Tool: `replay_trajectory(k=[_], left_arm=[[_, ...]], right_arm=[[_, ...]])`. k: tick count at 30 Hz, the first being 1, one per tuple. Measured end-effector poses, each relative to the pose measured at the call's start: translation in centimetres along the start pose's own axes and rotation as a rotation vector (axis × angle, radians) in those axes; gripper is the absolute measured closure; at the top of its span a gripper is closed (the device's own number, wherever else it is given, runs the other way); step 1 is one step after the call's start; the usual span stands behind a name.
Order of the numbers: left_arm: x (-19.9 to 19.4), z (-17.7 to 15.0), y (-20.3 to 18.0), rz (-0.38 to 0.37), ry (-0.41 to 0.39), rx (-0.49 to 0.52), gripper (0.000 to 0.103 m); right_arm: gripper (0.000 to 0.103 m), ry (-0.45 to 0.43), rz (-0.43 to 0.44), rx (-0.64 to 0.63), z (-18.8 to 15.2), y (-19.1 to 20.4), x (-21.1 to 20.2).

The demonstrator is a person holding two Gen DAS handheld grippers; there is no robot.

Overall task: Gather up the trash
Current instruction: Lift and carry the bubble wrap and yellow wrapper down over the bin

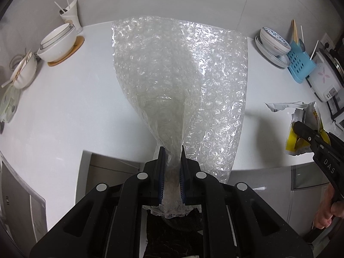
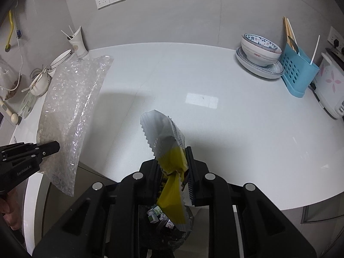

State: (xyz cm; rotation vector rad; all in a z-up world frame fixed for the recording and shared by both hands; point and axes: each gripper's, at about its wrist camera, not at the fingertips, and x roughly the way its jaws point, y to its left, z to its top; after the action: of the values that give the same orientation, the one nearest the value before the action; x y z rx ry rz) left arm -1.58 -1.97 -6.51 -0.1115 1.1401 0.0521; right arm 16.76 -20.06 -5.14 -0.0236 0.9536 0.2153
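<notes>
A large clear sheet of bubble wrap (image 1: 180, 81) hangs lifted over the white counter (image 1: 75, 99), its lower end bunched between the pads of my left gripper (image 1: 172, 157), which is shut on it. From the right wrist view the same bubble wrap (image 2: 71, 111) hangs at the left, with my left gripper (image 2: 54, 147) clamped on its edge. My right gripper (image 2: 173, 161) is shut on a yellow and silver snack wrapper (image 2: 165, 137) that sticks up above the jaws. Below it sits a dark bin (image 2: 169, 232) with scraps inside. That wrapper (image 1: 305, 126) also shows at the right of the left wrist view.
White bowls (image 1: 58, 43) and a cup with straws (image 1: 71, 15) stand at the back left. A patterned bowl on a plate (image 2: 261, 53), a blue utensil holder (image 2: 297, 73) and a white appliance (image 2: 329, 86) line the back right. The counter's front edge (image 2: 279, 202) curves near me.
</notes>
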Motion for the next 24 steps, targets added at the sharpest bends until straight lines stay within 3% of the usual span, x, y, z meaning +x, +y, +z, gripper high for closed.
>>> replay_trajectory(k=[24], left_arm=[[-2.0, -13.1, -2.3, -0.049, 0.07, 0.052, 0.092]], right_arm=[[0.084, 0.046, 0.014, -0.015, -2.2, -0.2, 0.2]])
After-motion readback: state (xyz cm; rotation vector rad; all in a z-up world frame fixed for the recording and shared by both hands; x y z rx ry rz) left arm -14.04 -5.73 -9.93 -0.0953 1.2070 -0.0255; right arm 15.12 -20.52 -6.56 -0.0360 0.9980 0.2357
